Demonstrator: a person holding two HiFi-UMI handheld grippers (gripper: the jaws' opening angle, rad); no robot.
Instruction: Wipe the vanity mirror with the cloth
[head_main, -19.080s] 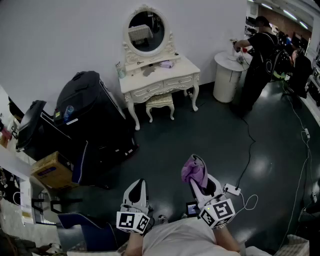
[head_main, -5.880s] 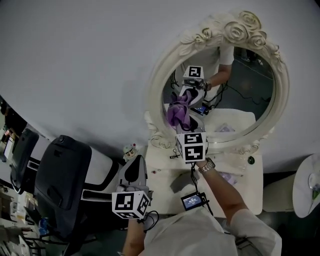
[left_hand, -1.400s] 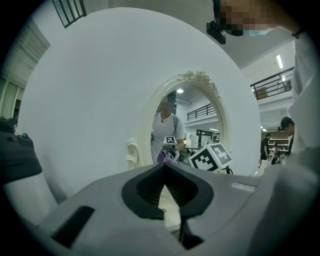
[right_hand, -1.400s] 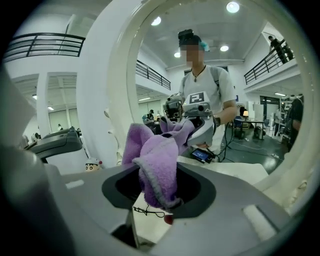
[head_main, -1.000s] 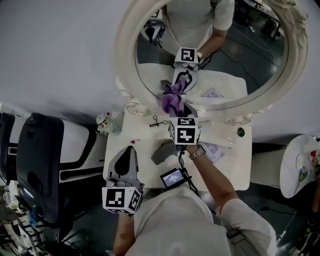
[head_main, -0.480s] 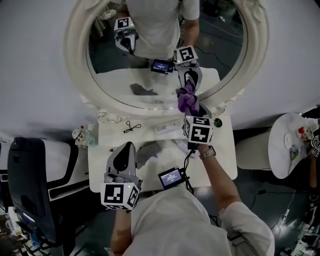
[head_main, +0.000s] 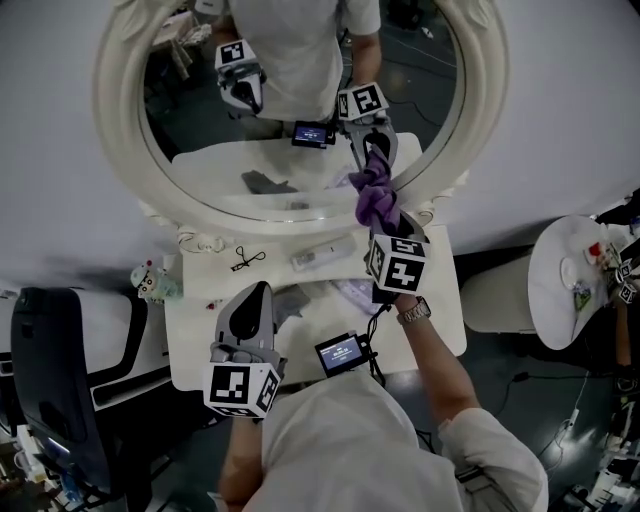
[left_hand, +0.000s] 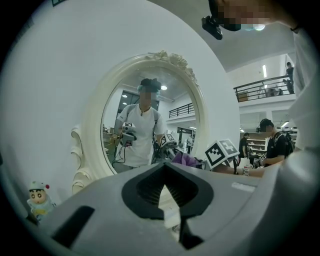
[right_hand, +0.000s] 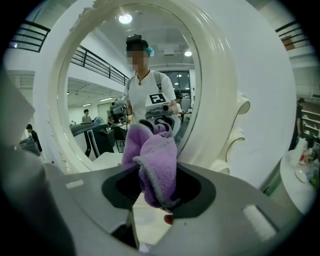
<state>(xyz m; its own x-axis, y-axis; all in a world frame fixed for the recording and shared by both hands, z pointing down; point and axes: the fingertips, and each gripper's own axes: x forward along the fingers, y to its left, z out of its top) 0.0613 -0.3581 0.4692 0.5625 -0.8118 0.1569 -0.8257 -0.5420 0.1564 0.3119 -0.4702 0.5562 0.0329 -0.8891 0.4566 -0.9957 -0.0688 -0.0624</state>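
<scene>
The oval vanity mirror (head_main: 290, 110) in its white carved frame (head_main: 480, 90) stands above the dresser top. My right gripper (head_main: 381, 215) is shut on a bunched purple cloth (head_main: 376, 196), which presses on the lower right of the glass near the frame. In the right gripper view the cloth (right_hand: 157, 167) hangs between the jaws, in front of the mirror (right_hand: 100, 100). My left gripper (head_main: 257, 295) hovers low over the dresser's left front, shut and empty. From the left gripper view (left_hand: 165, 167) the mirror (left_hand: 145, 130) lies ahead, with the cloth (left_hand: 185, 159) to its right.
The white dresser top (head_main: 195, 340) holds a small figurine (head_main: 150, 282), a black hair clip (head_main: 245, 260), a white tube (head_main: 322, 255) and a grey rag (head_main: 292, 300). A small screen (head_main: 340, 352) hangs by my wrist. A black suitcase (head_main: 60, 370) stands left, a round white table (head_main: 580, 280) right.
Over the last second my right gripper slid the cloth from the bottom middle of the glass to its lower right edge. The left gripper stayed low over the dresser.
</scene>
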